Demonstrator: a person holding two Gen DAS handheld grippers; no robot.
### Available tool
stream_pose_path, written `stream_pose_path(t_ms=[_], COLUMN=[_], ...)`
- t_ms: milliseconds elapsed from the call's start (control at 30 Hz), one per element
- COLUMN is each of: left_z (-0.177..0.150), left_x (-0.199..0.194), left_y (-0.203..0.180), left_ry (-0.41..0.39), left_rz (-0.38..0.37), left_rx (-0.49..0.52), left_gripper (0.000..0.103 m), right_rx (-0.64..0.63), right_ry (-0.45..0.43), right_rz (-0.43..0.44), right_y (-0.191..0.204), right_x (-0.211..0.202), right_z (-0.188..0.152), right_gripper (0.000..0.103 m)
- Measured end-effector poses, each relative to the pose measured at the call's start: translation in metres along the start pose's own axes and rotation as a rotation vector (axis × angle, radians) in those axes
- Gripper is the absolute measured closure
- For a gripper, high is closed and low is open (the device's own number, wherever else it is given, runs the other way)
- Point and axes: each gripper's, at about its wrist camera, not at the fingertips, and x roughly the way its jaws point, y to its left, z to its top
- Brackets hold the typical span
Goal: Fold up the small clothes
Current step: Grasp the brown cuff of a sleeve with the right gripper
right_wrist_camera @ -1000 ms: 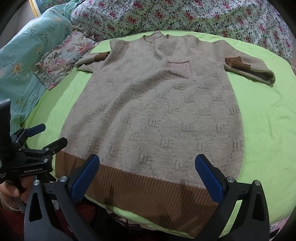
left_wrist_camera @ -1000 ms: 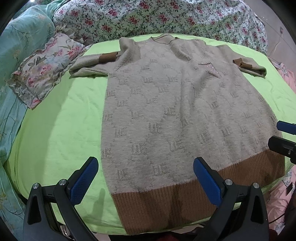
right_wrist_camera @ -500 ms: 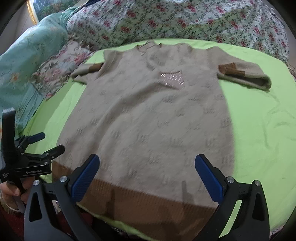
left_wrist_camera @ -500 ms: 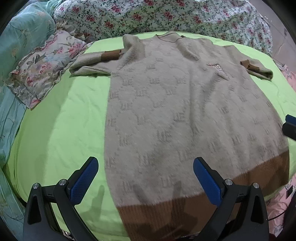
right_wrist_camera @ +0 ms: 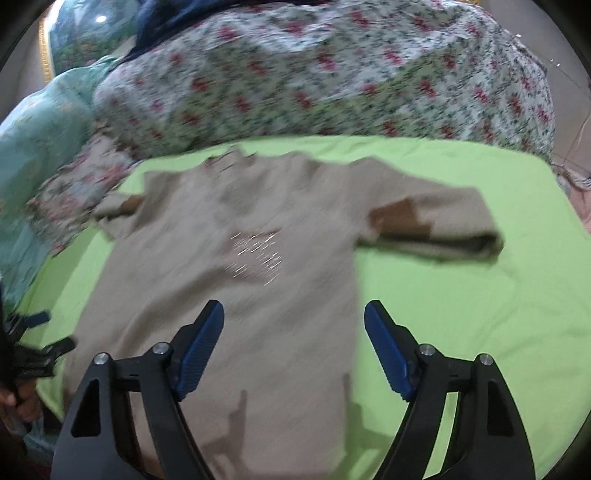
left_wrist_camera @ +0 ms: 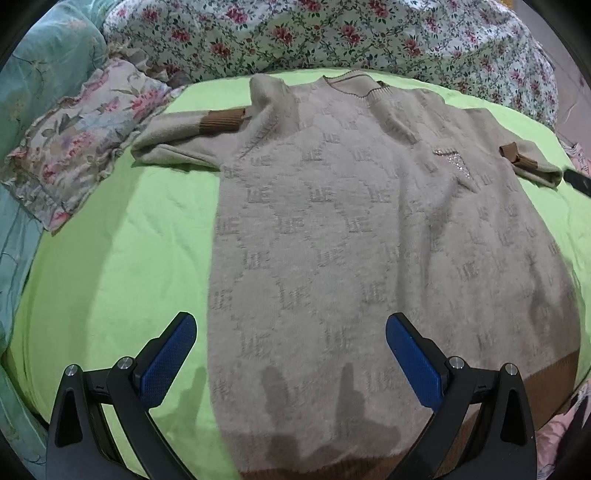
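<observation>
Two grippers hang over a beige knitted sweater [left_wrist_camera: 332, 240] that lies flat, front up, on a bright green sheet [left_wrist_camera: 110, 258], its neck at the far end and its brown ribbed hem [left_wrist_camera: 554, 373] at the near edge. The left gripper [left_wrist_camera: 290, 349] points steeply down at the lower left part of the sweater; its blue-padded fingers [left_wrist_camera: 168, 354] stand spread wide, one over the green sheet just left of the sweater's side edge, the other over the knit, and nothing is between them. The right gripper [right_wrist_camera: 293, 343] is tilted down less steeply, toward the sweater's right half and its folded right sleeve [right_wrist_camera: 436, 225]; its view is smeared with motion blur. Its jaws have just been closing a little, yet they are still apart with no cloth pinched, one finger above the sweater body and the other above the sheet just right of the side edge. Both short sleeves are folded inward so that their brown cuffs [left_wrist_camera: 221, 122] lie near the shoulders. At the lower left of the right wrist view a hand [right_wrist_camera: 20, 402] grips the handle of the left tool. A ruffled floral pillow [left_wrist_camera: 81, 147] lies left of the sweater, and a flowered quilt [left_wrist_camera: 332, 33] is heaped along the far side.
</observation>
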Motion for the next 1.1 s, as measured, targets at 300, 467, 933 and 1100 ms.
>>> stream_pose_path(t_ms=[300, 467, 933, 1100], left_z=[0.006, 0.005, 0.021, 0.041], left_x=[0.034, 0.055, 0.064, 0.055], left_y=[-0.009, -0.008, -0.01, 0.005], left_ry=[0.086, 0.153, 0.126, 0.059], left_rz=[-0.017, -0.052, -0.076, -0.105], left_rx=[-0.003, -0.04, -0.052, -0.092], left_gripper=[0.0, 0.0, 0.0, 0.0], right_rx=[-0.158, -0.227, 0.051, 0.182], right_ry=[0.115, 0.138, 0.071, -0.028], right_rz=[-0.149, -0.215, -0.032, 0.206], right_y=[-0.049, -0.067, -0.076, -0.023], right_x=[0.084, 0.112, 0.108, 0.101], right_z=[0.047, 0.052, 0.068, 0.095], right_gripper=[0.024, 0.024, 0.093, 0.094])
